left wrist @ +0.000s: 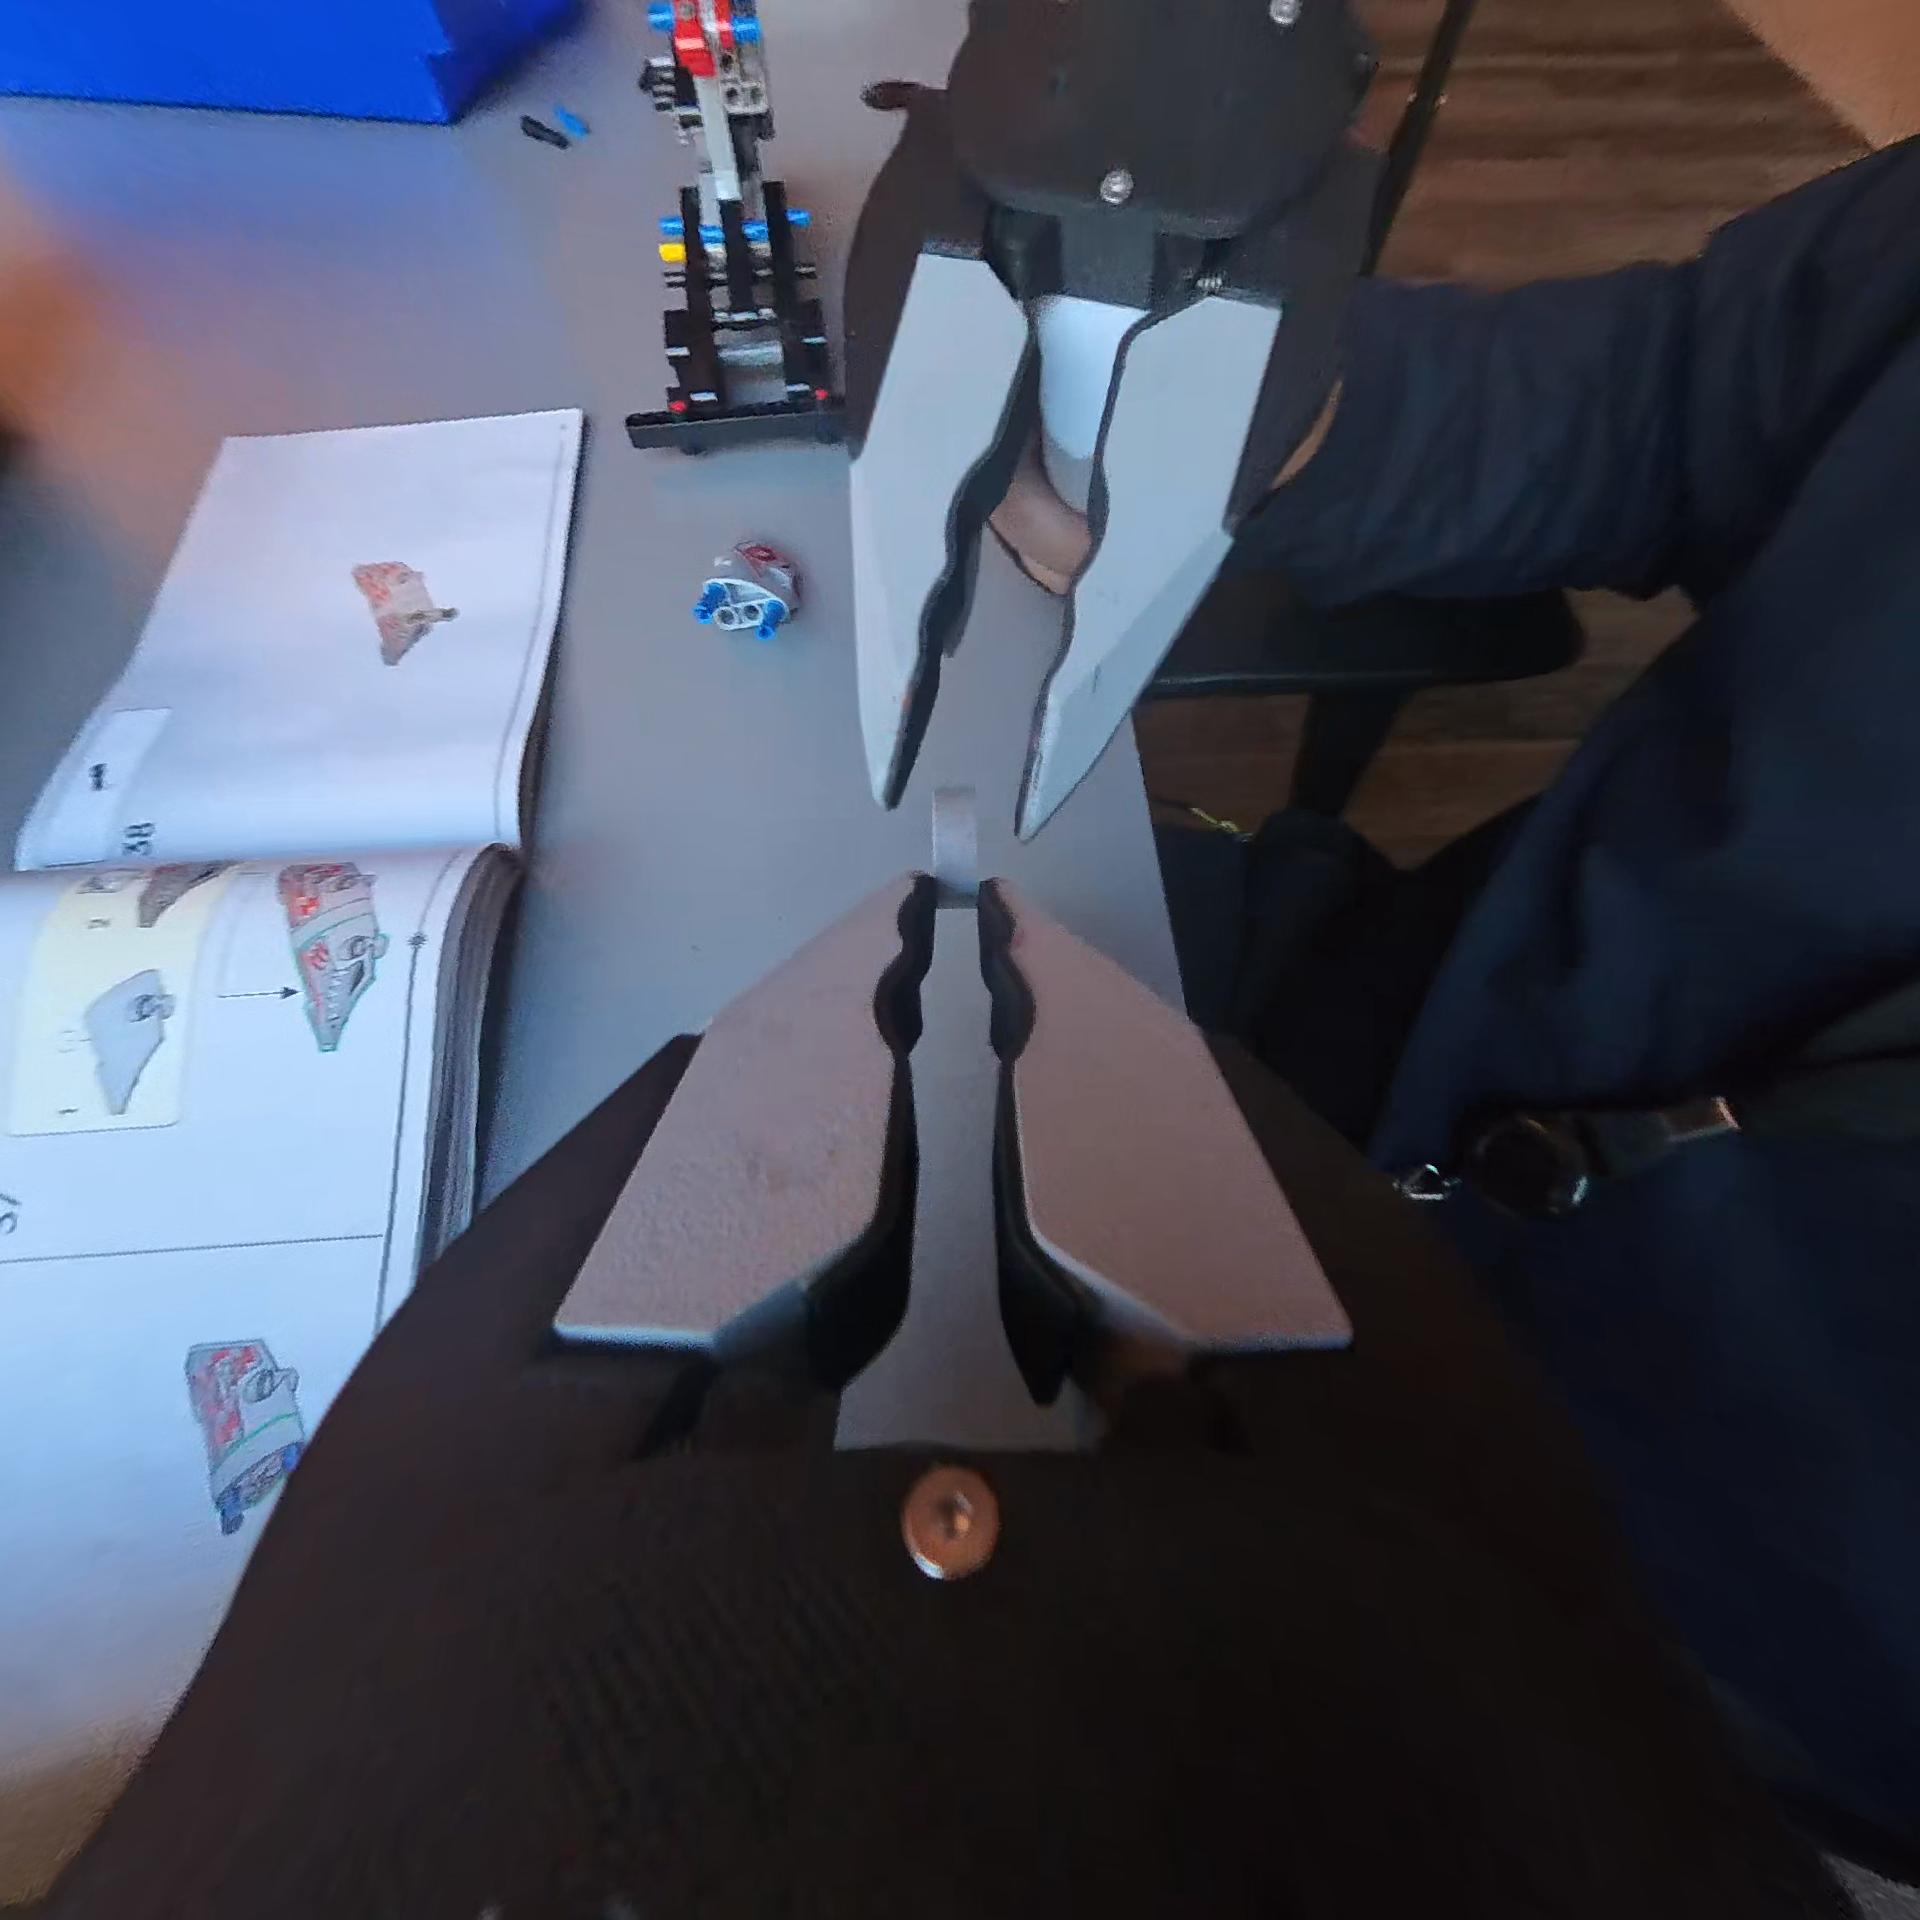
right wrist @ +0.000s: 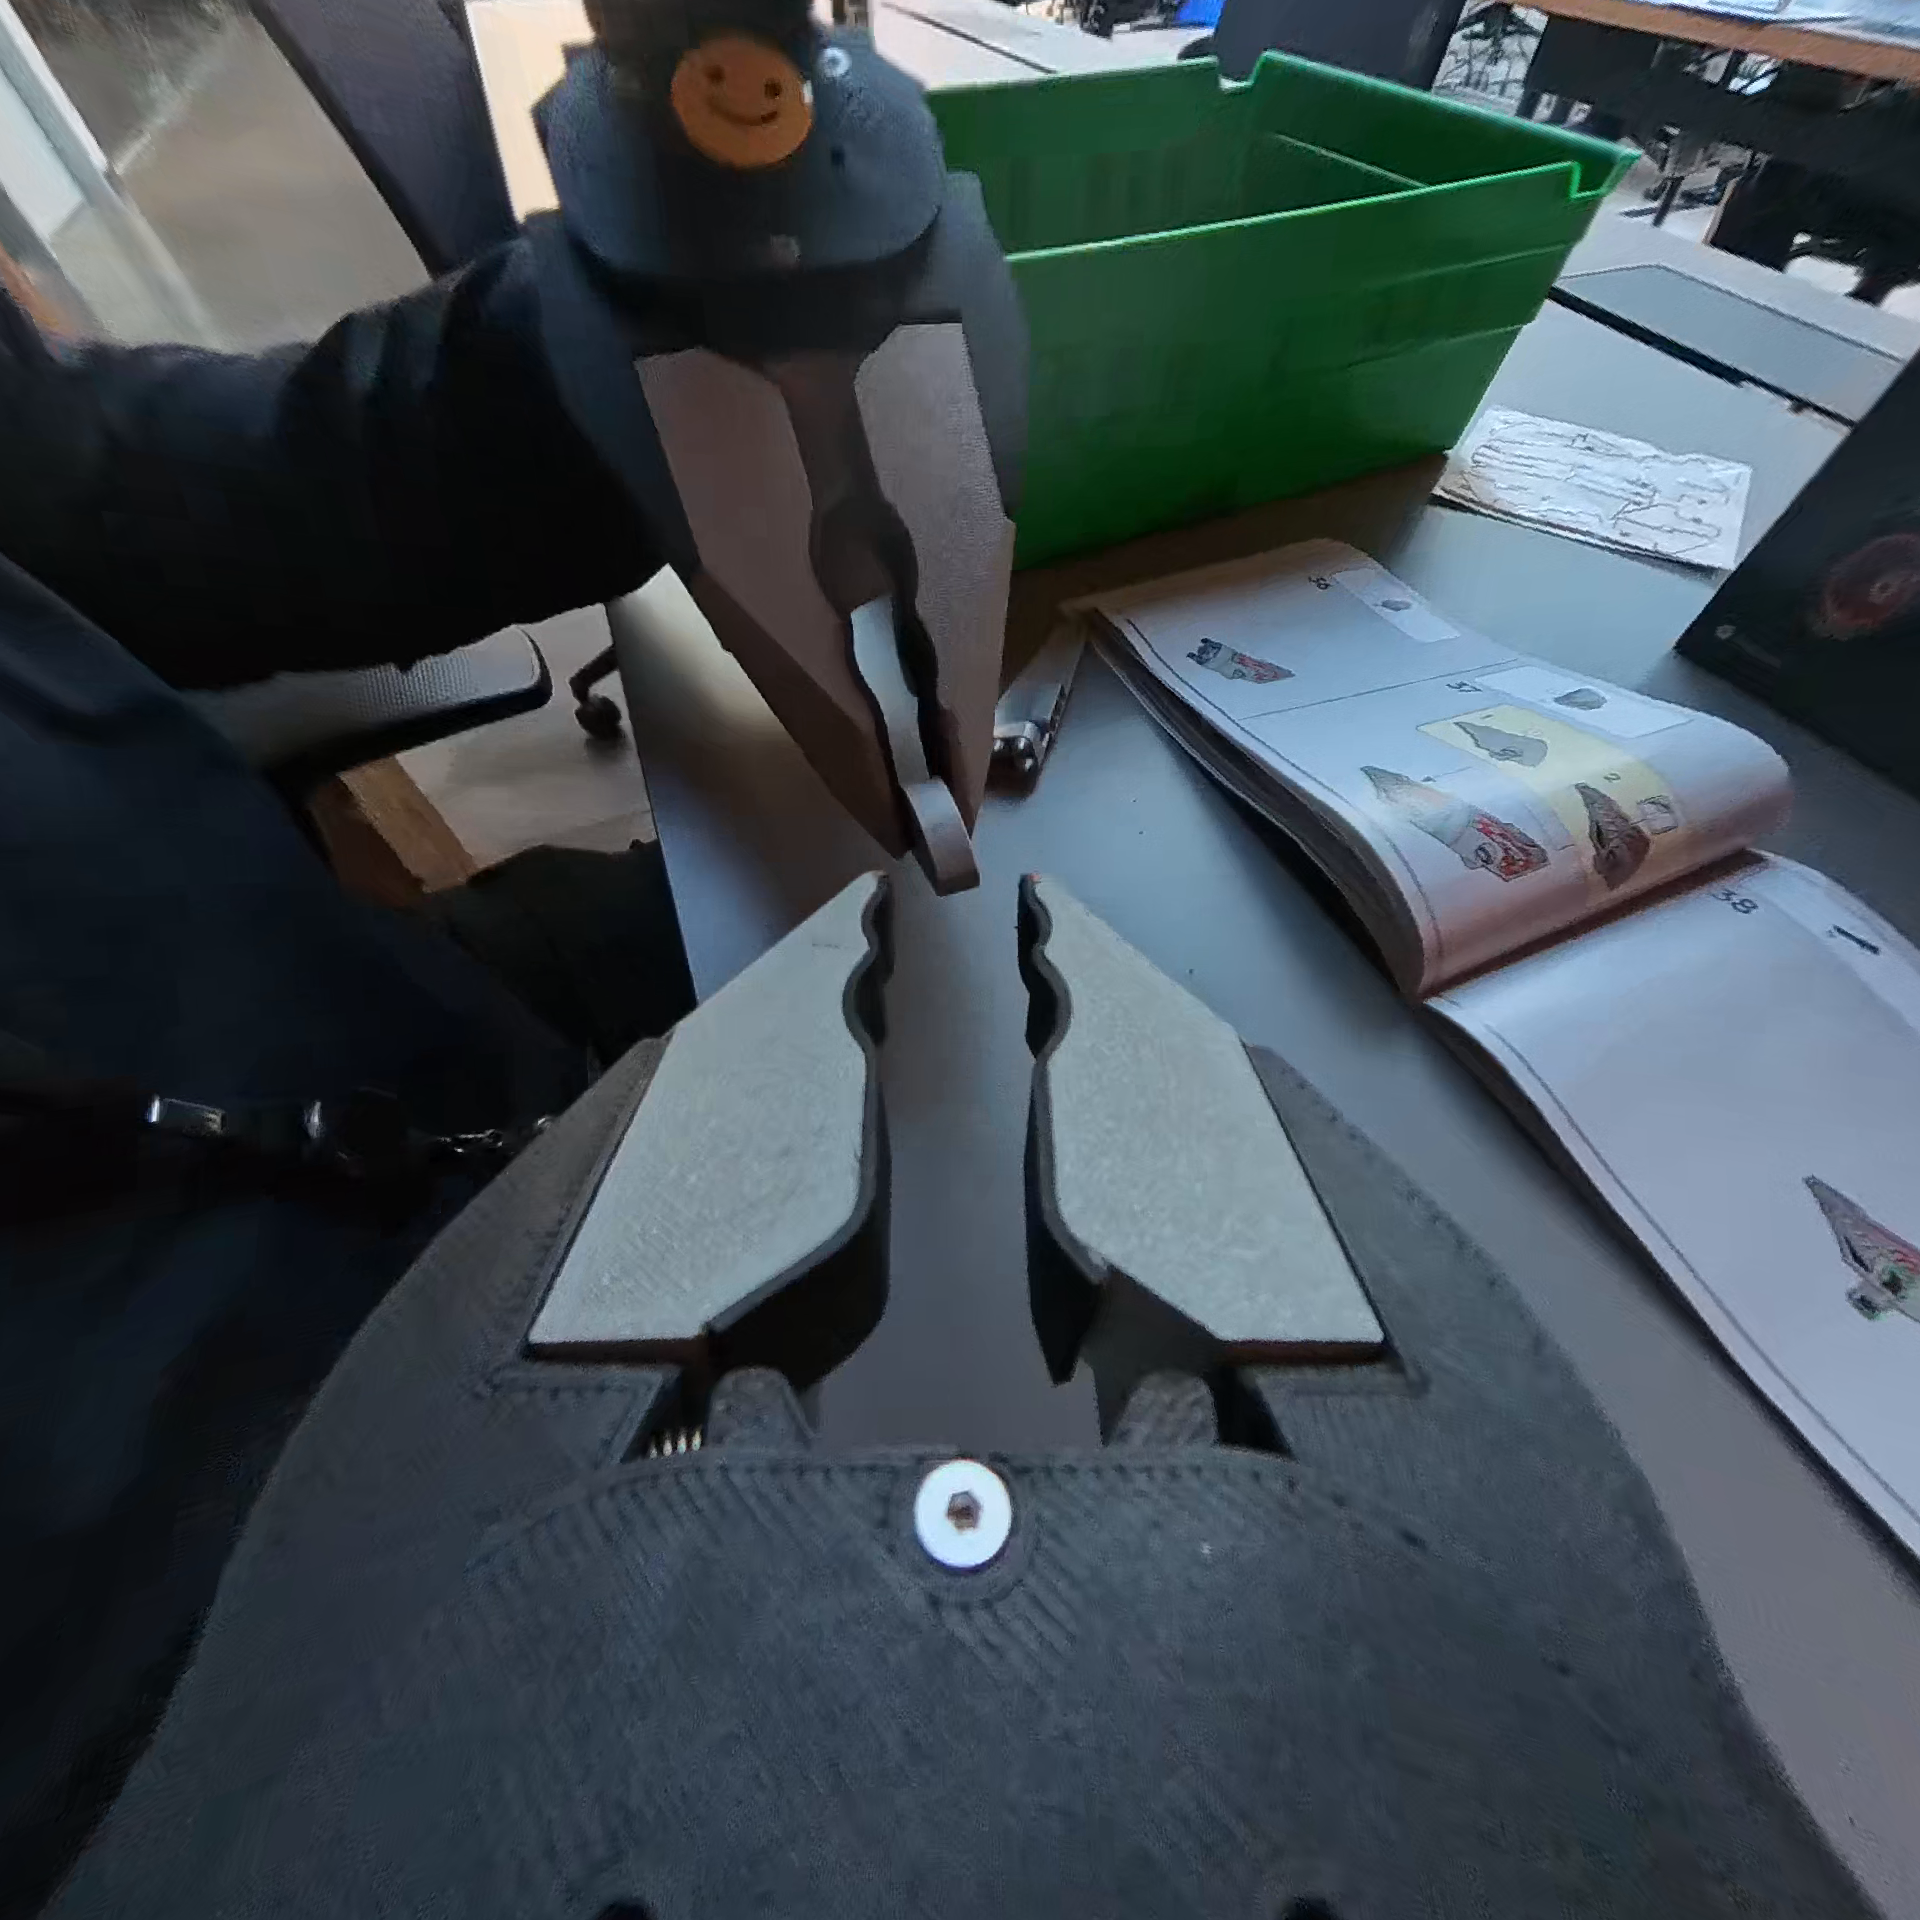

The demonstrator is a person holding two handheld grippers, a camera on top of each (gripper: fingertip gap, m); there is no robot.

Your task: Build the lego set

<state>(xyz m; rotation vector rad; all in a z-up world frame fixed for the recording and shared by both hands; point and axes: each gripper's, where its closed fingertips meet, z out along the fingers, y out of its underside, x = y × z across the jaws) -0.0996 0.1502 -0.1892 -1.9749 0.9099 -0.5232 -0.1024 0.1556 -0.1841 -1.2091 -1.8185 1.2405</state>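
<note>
My left gripper [left wrist: 951,891] is shut on a small light grey lego piece [left wrist: 954,840] and holds it above the grey table [left wrist: 707,790]. In the right wrist view the left gripper [right wrist: 932,823] comes in from the top with the same grey piece [right wrist: 943,836] sticking out of its tips. My right gripper [right wrist: 953,885] is open and empty, tips facing the piece, a short way from it. In the left wrist view the right gripper [left wrist: 958,821] points down with the piece's end between its open tips. A black lego model [left wrist: 740,312] and a small white, red and blue sub-assembly [left wrist: 753,594] lie on the table.
An open instruction booklet [left wrist: 312,665] [right wrist: 1455,769] lies beside the grippers. A blue bin [left wrist: 260,52] stands at the far corner, a green bin [right wrist: 1247,291] behind the booklet. A grey lego part [right wrist: 1029,717], a sticker sheet [right wrist: 1600,488] and a black box [right wrist: 1829,582] are nearby. The table edge and a person's dark sleeve [left wrist: 1610,436] are close. Left and right tips are no more than a few centimetres apart.
</note>
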